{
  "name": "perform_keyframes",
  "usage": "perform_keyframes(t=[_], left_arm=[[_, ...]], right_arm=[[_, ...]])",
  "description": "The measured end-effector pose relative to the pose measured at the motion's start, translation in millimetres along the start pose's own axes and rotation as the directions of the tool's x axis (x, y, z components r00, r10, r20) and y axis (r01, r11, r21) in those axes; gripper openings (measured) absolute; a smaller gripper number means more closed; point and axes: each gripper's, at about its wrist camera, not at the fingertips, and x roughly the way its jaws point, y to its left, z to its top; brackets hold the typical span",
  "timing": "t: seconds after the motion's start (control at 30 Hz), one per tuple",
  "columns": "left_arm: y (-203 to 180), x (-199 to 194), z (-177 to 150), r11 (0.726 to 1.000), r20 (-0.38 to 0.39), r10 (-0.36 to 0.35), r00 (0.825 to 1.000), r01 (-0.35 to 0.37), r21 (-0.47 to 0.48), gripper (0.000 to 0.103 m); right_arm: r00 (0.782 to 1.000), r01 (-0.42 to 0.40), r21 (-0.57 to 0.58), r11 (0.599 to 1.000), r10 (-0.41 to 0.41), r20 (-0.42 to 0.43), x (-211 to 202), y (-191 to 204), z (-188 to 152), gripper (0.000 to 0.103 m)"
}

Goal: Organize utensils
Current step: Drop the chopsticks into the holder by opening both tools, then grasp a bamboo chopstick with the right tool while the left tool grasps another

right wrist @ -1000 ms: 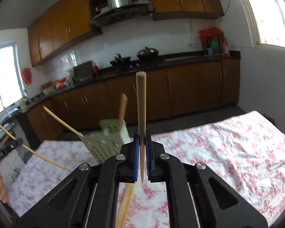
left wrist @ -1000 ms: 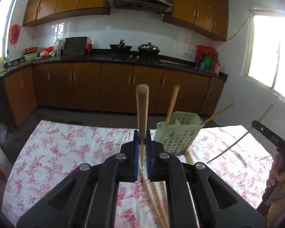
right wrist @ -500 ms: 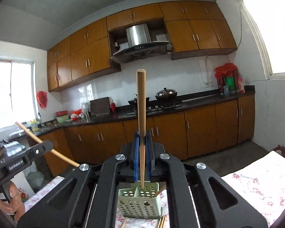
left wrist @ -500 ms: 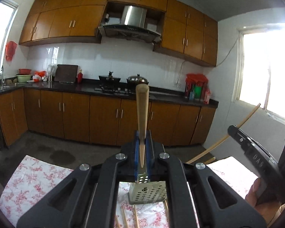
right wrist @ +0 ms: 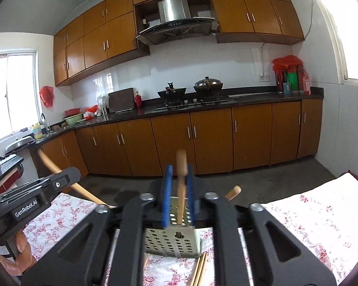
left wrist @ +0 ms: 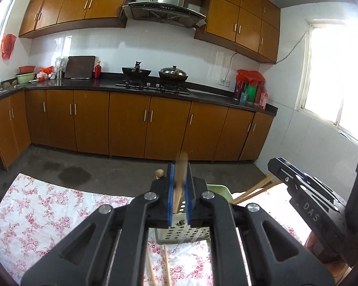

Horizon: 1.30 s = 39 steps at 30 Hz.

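A blurred wooden chopstick [left wrist: 180, 178] stands nearly upright between the blue pads of the left gripper [left wrist: 179, 190], long axis vertical, lower end in the pale green perforated holder [left wrist: 176, 234] directly below. The jaws have just begun to part; a narrow gap shows beside the stick, so the grip looks loosened. A second chopstick [right wrist: 181, 186], also blurred, stands upright with its tip inside the same holder [right wrist: 171, 240], between the pads of the right gripper [right wrist: 178, 195]. Those jaws have just been opening and stand clear of the stick on the left side.

More chopsticks lean out of the holder, one with a rounded end [right wrist: 234, 191] tilting right. Loose chopsticks [right wrist: 199, 271] lie flat on the tablecloth just in front of the holder. The holder sits on a white cloth with red flowers [left wrist: 47, 214] covering a table. Beyond are a grey floor, brown kitchen cabinets [left wrist: 131, 126], a dark counter with a wok and a lidded pot, and a steel range hood [left wrist: 165, 4].
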Motion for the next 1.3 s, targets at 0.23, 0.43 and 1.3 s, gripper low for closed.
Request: perform_keyframes(t=[0.23, 0.43, 1.3], left_arm=[[11.2, -36.1, 4.3, 0.999, 0.053, -0.016, 0.998, 0.019, -0.047, 0.024], [28.1, -86.7, -16.5, 0.998, 0.069, 0.004, 0.998, 0.0, -0.057, 0.032], [56.5, -34.7, -205.5, 0.991, -0.445, 0.041, 0.894, -0.094, -0.098, 0.022]], right_arm=[[0.998, 0.016, 0.013, 1.0, -0.017, 0.057, -37.0, -4.9, 9.5, 0.038], [0.998, 0.052, 0.031, 0.998, -0.051, -0.028, -69.3, -22.8, -26.1, 0.039], [0.822, 0.117, -0.038, 0.992, -0.118, -0.558, 2.7, -27.6, -200.6, 0.008]])
